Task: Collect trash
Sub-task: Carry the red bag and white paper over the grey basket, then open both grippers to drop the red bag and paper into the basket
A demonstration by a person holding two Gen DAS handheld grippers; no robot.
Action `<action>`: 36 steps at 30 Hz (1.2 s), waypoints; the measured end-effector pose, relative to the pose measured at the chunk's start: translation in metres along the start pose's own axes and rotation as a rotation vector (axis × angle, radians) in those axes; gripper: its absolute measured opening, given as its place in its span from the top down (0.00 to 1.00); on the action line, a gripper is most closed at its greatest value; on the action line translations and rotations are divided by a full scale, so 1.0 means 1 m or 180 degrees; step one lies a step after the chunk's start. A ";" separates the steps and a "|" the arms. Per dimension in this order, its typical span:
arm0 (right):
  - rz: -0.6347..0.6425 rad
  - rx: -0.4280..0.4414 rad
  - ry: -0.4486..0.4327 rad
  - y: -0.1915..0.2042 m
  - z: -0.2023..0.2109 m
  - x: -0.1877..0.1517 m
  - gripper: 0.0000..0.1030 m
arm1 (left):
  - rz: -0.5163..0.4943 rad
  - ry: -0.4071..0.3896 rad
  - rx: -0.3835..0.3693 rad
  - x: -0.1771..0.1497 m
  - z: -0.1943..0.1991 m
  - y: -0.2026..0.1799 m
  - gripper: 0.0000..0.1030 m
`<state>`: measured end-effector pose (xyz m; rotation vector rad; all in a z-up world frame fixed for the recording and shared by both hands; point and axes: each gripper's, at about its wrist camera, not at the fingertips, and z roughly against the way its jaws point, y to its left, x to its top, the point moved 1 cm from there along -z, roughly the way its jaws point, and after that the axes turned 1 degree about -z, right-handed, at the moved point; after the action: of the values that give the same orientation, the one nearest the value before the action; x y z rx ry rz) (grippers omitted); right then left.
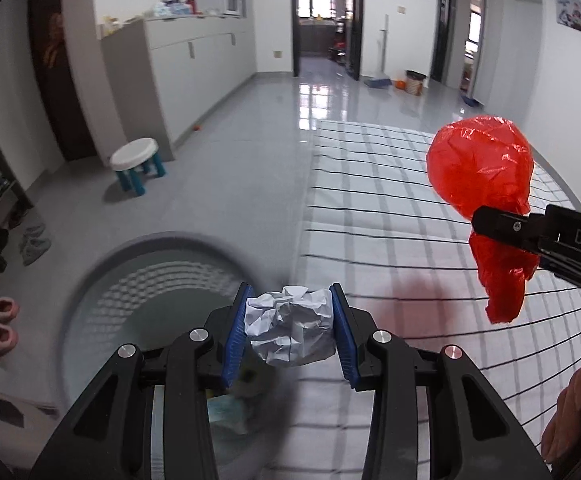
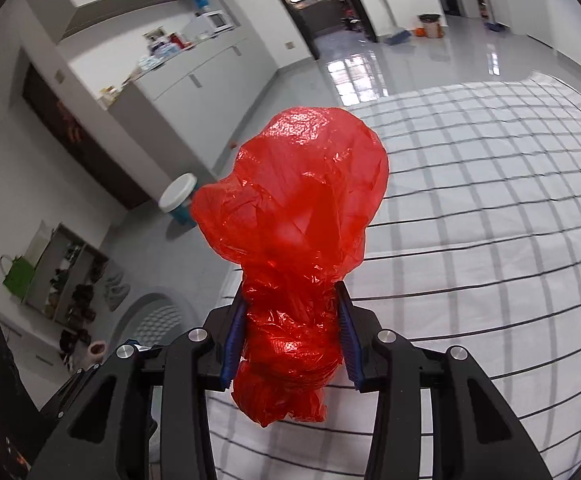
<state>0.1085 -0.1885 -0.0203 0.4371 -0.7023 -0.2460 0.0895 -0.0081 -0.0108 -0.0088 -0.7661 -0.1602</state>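
Left wrist view: left tongs [image 1: 290,334] clamp a paper ball [image 1: 290,330] above the bin [image 1: 102,276] rim. Right tongs [image 2: 290,336] pinch a red bag [image 2: 298,216] over the worktop [image 2: 490,240]. Released off-centre, either could miss the bin.

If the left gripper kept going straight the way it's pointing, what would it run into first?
Probably the mesh waste bin. The left gripper, shut on a crumpled paper ball, points down at the bin's edge beside the checked cloth; depth is unclear.
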 end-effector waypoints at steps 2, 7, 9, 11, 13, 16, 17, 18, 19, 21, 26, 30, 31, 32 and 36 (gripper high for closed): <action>0.0086 0.0086 0.0006 0.019 -0.004 -0.004 0.61 | 0.0038 -0.0024 0.0108 -0.004 0.008 0.019 0.63; 0.0365 0.0268 0.0062 0.065 -0.015 -0.020 0.61 | 0.0220 -0.0054 0.0369 -0.016 0.023 0.070 0.63; 0.0540 0.0301 0.0056 0.085 -0.019 -0.027 0.61 | 0.0286 -0.0046 0.0448 -0.018 0.024 0.086 0.63; 0.0684 0.0362 0.0090 0.102 -0.024 -0.034 0.61 | 0.0370 -0.0038 0.0479 -0.020 0.025 0.100 0.62; 0.0778 0.0416 0.0150 0.115 -0.030 -0.040 0.61 | 0.0403 -0.0033 0.0543 -0.022 0.024 0.111 0.62; 0.0916 0.0474 0.0258 0.134 -0.041 -0.050 0.61 | 0.0441 0.0005 0.0595 -0.025 0.021 0.122 0.62; 0.0946 0.0490 0.0288 0.138 -0.044 -0.053 0.61 | 0.0460 0.0016 0.0599 -0.028 0.020 0.126 0.62; 0.0974 0.0506 0.0316 0.142 -0.047 -0.055 0.61 | 0.0480 0.0028 0.0602 -0.029 0.019 0.129 0.62; 0.1011 0.0525 0.0354 0.149 -0.051 -0.058 0.61 | 0.0497 0.0045 0.0603 -0.030 0.017 0.132 0.62; 0.1058 0.0544 0.0408 0.156 -0.055 -0.062 0.61 | 0.0514 0.0068 0.0617 -0.034 0.016 0.135 0.61; 0.1147 0.0542 0.0530 0.166 -0.066 -0.072 0.61 | 0.0624 0.0094 0.0600 -0.038 0.015 0.146 0.57; 0.1188 0.0500 0.0586 0.170 -0.074 -0.071 0.50 | 0.0724 0.0079 0.0583 -0.040 0.016 0.153 0.51; 0.1193 0.0493 0.0592 0.175 -0.076 -0.069 0.38 | 0.0754 0.0076 0.0578 -0.039 0.017 0.154 0.48; 0.1200 0.0492 0.0579 0.175 -0.076 -0.069 0.34 | 0.0770 0.0073 0.0577 -0.039 0.018 0.155 0.42; 0.1203 0.0496 0.0513 0.173 -0.071 -0.069 0.31 | 0.0793 0.0036 0.0585 -0.039 0.020 0.157 0.33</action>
<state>0.1176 0.0103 -0.0271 0.4575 -0.6340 0.1997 0.0707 0.1541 -0.0153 0.0706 -0.7594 0.1471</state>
